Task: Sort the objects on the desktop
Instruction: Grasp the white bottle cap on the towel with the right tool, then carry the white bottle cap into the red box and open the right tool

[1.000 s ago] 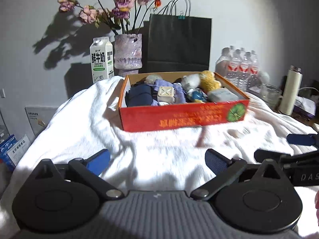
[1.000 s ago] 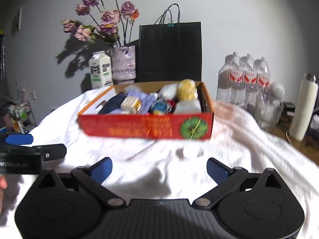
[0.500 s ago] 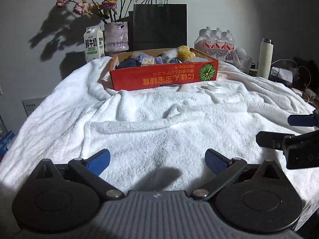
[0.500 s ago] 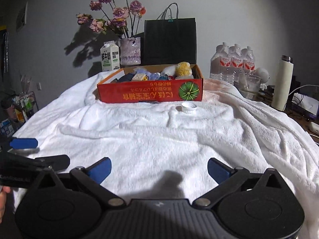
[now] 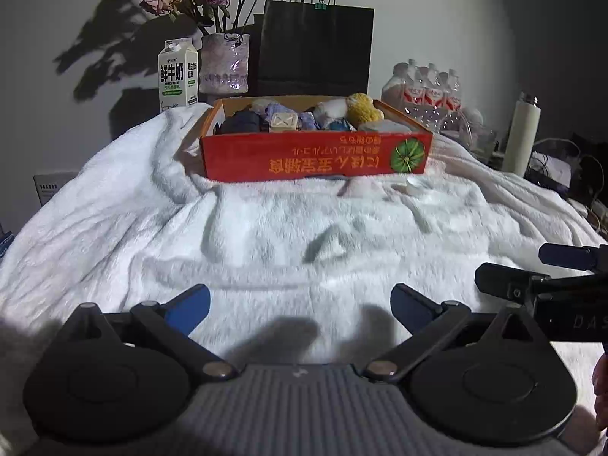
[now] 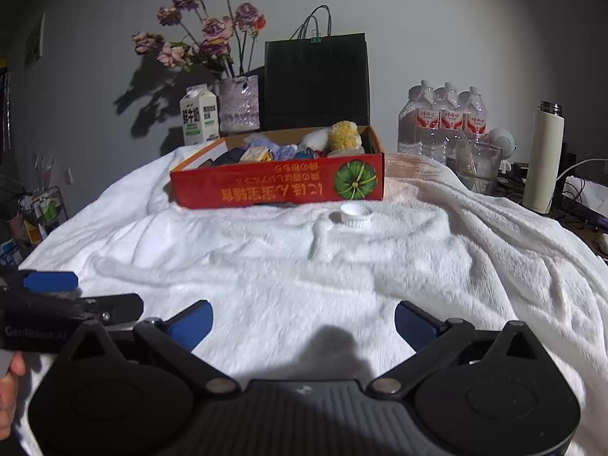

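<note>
Left wrist view: left tongs (image 5: 300, 309) wide, empty, over the white towel (image 5: 266, 250); red box (image 5: 315, 157) well ahead. Right wrist view: right tongs (image 6: 304, 321) wide, empty; white cap (image 6: 355, 216) lies just before the box, probably light, rigid; pinch its ribbed rim.

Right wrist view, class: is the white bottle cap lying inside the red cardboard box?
No. The white bottle cap lies on the white towel, in front of the red cardboard box.

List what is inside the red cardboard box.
The red box holds a yellow fuzzy ball, a white fluffy item, purple cloth, a dark bundle and a beige cube. Anything beneath them is hidden by the front wall.
</note>
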A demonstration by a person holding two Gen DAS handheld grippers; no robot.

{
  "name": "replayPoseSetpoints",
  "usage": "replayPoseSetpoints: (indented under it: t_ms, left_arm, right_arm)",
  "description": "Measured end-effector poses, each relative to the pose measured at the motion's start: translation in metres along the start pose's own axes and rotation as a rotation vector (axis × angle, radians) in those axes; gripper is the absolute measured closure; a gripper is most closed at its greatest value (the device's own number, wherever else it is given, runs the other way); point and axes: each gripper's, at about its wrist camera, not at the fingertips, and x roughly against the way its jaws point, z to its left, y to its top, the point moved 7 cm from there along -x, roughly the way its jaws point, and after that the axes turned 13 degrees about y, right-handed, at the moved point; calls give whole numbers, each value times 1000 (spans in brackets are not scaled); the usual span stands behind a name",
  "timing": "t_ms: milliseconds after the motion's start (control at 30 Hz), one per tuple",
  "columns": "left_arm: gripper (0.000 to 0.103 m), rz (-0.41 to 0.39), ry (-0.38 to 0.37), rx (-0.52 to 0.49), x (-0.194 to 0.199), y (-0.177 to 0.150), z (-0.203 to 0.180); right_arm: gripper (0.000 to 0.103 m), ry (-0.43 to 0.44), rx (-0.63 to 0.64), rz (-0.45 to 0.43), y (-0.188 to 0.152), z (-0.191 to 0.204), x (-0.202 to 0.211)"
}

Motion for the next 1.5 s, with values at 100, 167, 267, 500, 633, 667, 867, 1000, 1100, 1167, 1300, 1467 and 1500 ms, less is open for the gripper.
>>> replayPoseSetpoints:
  t_ms: [100,167,267,500,633,667,867,1000,1100,1167,1300,1467,1500]
  left_arm:
    - [0,19,10,56,-25,15,0]
    - [0,30,3,92,-42,25,1]
    - [0,30,0,100,-64,44,-2]
    - [2,25,46,49,-121,74,-15]
    - [20,43,48,11,-153,79,-26]
    - [36,50,55,6,-159,79,-27]
    - [89,103,68,13,-179,77,-25]
    - [98,101,71,14,-174,78,-22]
    - [101,83,67,14,-164,80,-21]
    - [101,64,57,23,-154,82,-20]
    - [101,20,43,38,-128,83,-17]
    - [101,-24,15,48,-90,78,-14]
    - [101,-42,3,41,-79,75,-14]
  right_arm:
    - [1,21,-54,-17,19,-19,-24]
    - [2,28,-97,-17,31,-33,-42]
    - [5,7,-145,-4,47,-53,-72]
    - [10,-22,-212,45,68,-87,-136]
    - [24,-51,-221,104,67,-97,-164]
    - [29,-55,-209,107,67,-97,-168]
    - [64,-89,-162,119,72,-93,-174]
    - [64,-44,-138,94,78,-76,-169]
    - [64,-13,-107,76,84,-59,-163]
    - [64,6,-87,66,88,-47,-158]
    - [64,25,-59,36,91,-27,-141]
    - [64,72,-37,1,88,-2,-107]
    - [64,81,-32,-7,87,2,-99]
